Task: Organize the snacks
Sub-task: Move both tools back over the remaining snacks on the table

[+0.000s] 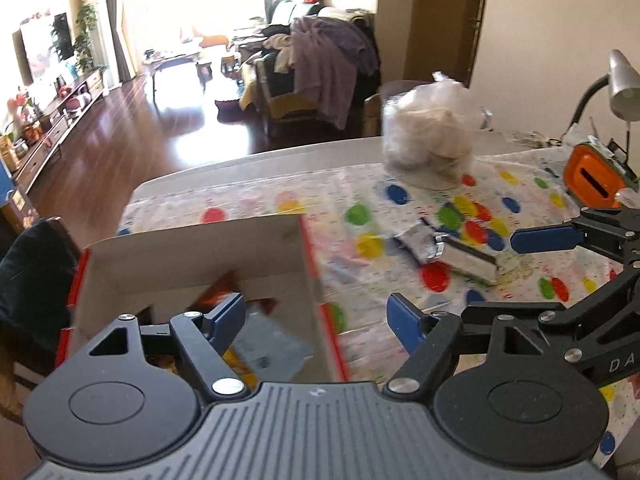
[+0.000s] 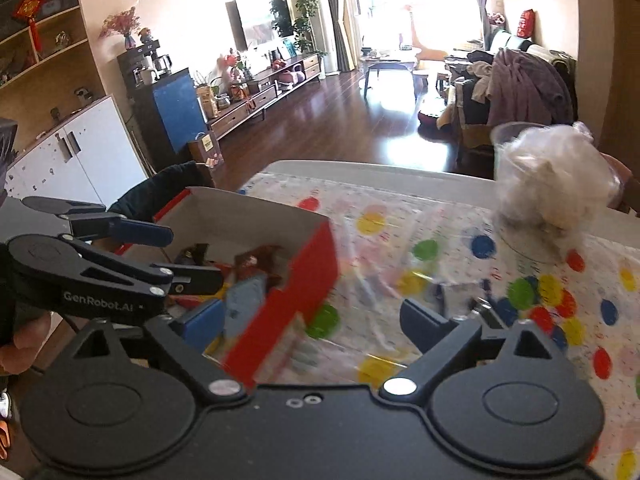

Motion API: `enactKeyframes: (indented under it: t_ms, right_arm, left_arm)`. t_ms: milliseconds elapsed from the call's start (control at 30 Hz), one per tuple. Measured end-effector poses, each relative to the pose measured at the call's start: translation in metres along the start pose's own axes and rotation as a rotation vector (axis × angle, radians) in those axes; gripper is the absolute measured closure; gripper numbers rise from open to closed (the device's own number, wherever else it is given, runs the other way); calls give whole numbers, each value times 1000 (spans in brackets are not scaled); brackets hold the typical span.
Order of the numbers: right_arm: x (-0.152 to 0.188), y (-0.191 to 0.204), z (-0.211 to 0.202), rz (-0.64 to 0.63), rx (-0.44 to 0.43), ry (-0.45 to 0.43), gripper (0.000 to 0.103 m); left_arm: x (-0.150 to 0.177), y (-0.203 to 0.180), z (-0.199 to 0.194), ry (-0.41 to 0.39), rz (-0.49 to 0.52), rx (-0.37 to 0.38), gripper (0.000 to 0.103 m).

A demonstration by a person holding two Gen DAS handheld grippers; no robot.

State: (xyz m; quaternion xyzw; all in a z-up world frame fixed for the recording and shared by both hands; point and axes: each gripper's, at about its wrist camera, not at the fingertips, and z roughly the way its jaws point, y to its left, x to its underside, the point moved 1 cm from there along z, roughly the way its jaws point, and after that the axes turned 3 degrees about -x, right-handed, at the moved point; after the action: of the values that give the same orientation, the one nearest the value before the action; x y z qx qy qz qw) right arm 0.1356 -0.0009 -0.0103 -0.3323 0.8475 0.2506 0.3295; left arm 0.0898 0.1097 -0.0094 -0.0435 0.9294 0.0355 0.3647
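A red cardboard box [image 1: 192, 256] with a grey inside stands at the table's left; it also shows in the right wrist view [image 2: 304, 276]. It holds several snack packets, among them a grey one [image 1: 268, 344] [image 2: 244, 300]. My left gripper [image 1: 316, 320] is open over the box's right wall, with nothing between its fingers. My right gripper [image 2: 312, 320] is open and empty above the box's near corner; it shows at the right of the left wrist view [image 1: 532, 268]. Two silver snack packets [image 1: 452, 252] lie on the dotted cloth to the right of the box.
A clear plastic bag [image 1: 428, 128] [image 2: 540, 176] of pale food stands at the back of the table. An orange and green device [image 1: 596, 176] and a desk lamp [image 1: 620, 84] are at the far right. A dark chair [image 2: 168, 188] stands left of the table.
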Motion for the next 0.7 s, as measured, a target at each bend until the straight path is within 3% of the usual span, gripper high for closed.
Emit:
enactKeyframes:
  t_ms: [333, 567, 700]
  right_arm:
    - [29, -80, -28, 21, 62, 17, 0]
    - [37, -129, -21, -60, 116, 64, 0]
    - [38, -149, -6, -121, 113, 114, 0]
  left_arm:
    - [-6, -74, 39, 18, 19, 64, 21]
    - [-27, -100, 77, 63, -15, 79, 21]
    - [-40, -118, 102, 64, 56, 50, 21]
